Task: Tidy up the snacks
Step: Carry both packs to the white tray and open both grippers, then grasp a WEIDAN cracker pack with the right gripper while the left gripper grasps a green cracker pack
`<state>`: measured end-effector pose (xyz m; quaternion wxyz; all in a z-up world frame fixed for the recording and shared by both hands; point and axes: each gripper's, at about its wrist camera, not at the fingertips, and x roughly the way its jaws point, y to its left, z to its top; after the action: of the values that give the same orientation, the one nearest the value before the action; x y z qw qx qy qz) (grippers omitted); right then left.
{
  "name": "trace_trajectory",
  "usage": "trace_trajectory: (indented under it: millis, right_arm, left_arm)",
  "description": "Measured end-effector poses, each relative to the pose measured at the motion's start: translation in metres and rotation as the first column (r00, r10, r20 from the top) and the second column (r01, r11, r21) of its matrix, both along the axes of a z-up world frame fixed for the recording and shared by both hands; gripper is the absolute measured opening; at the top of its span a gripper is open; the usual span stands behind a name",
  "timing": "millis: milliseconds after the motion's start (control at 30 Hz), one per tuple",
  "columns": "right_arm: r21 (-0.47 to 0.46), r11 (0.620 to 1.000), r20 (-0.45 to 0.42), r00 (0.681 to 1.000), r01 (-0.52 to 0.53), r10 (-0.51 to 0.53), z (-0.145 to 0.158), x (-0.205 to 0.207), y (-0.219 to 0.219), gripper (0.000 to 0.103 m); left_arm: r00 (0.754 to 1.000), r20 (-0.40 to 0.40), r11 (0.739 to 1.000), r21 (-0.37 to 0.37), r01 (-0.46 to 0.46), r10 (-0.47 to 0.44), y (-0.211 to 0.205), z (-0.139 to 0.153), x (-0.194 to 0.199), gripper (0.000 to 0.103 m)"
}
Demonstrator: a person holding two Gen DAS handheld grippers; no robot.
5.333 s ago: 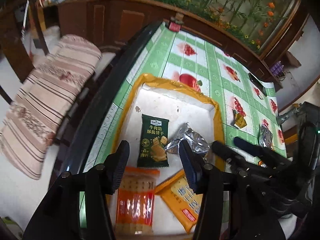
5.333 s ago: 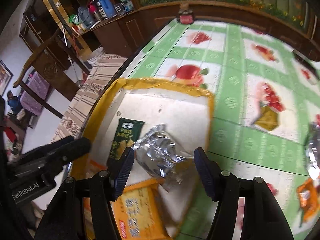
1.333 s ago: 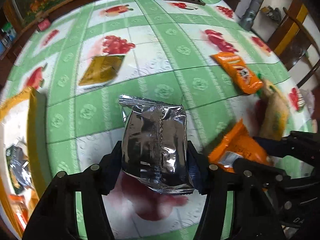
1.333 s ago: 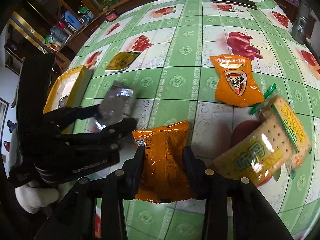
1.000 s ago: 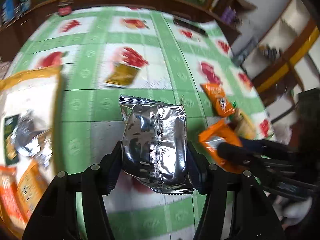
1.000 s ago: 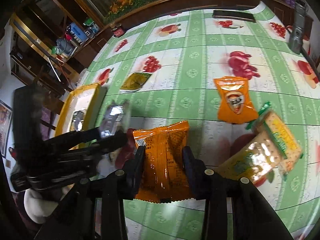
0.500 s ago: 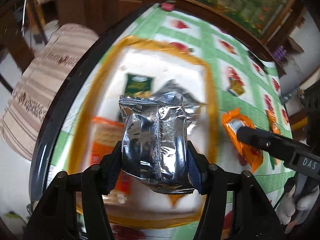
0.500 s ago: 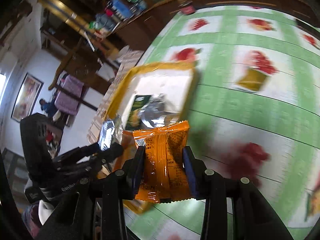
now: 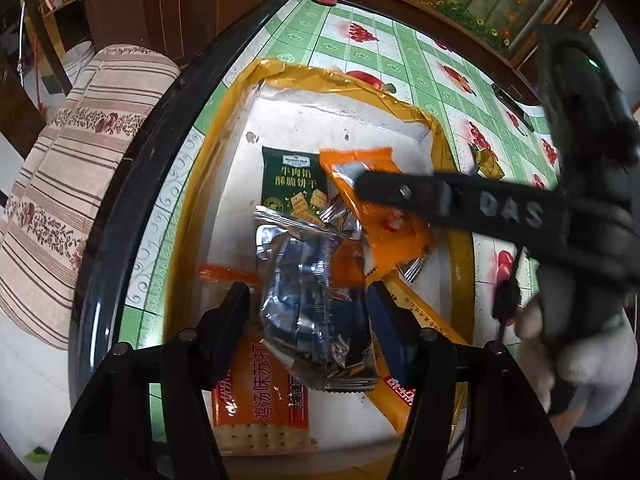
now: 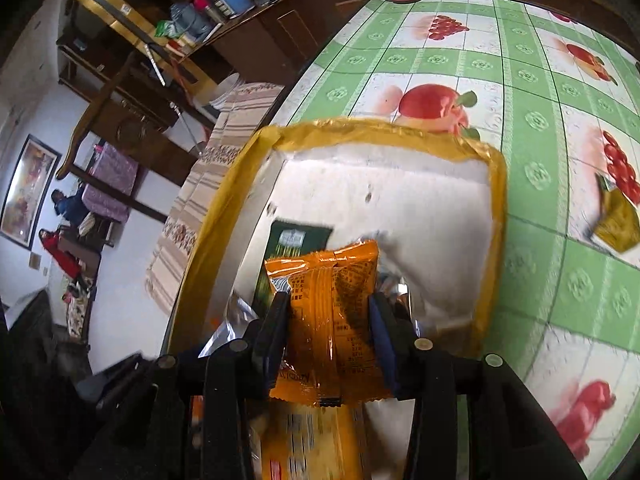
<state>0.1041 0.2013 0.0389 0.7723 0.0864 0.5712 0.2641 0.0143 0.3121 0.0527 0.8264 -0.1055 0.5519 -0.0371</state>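
Left view, left to right: striped cushion [image 9: 80, 168] off the table edge, then the yellow-rimmed tray [image 9: 236, 120] on the green fruit-print tablecloth [image 9: 360, 52]. Left gripper [image 9: 308, 312] fingers spread wide, silver pack [image 9: 316, 304] between them over the tray; gap shows on the left side, right finger [image 9: 386, 332] touching or just beside it, so no clamp. Under it an orange cracker pack [image 9: 260, 396] and a yellow pack [image 9: 404, 360] lie in the tray. Green biscuit pack [image 9: 294, 184] lies flat further in. Right of it, the right gripper reaches in from the right edge over the tray with the orange pouch [image 9: 372, 204].

Right view: right gripper [image 10: 330, 336] fingers closed tight on the orange pouch's [image 10: 332, 320] sides, pouch upright above the tray [image 10: 496, 216]. Green pack [image 10: 288, 248] behind it. Small olive packet [image 10: 618, 222] on the tablecloth [image 10: 532, 120], right of the tray.
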Motion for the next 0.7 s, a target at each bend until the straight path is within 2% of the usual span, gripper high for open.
trace_trajectory:
  millis: [167,300,367,433,600,700]
  right_arm:
    - [-0.006,0.999,0.026,0.999,0.041,-0.041,0.011,0.005,-0.004,0.045]
    - [-0.035,0.996,0.101,0.992,0.082,-0.078,0.039,0.0,-0.017,0.045]
    - [-0.029,0.992,0.149,0.982,0.125,-0.119,0.054,-0.003,-0.032,0.057]
    - [-0.057,0.985,0.182,0.972,0.164,-0.152,0.063,-0.008,-0.049,0.058]
    - [-0.114,0.976,0.213,0.964,0.187,-0.16,0.061,-0.038,-0.087,0.058]
    - [-0.114,0.975,0.217,0.962,0.193,-0.165,0.054,-0.059,-0.11,0.058]
  left_arm:
    - [0.998,0.059,0.999,0.033,0.008,-0.01,0.003,0.022,-0.001,0.06]
    - [0.996,0.092,0.997,0.071,-0.007,0.001,0.005,0.035,0.002,0.061]
    - [0.994,0.112,0.994,0.111,-0.019,0.007,0.002,0.041,0.002,0.061]
    - [0.993,0.12,0.99,0.136,-0.025,0.008,-0.003,0.046,0.003,0.061]
    - [0.988,0.152,0.983,0.182,-0.01,-0.019,-0.031,0.059,-0.003,0.061]
    - [0.986,0.164,0.975,0.224,-0.004,-0.034,-0.055,0.067,-0.01,0.061]
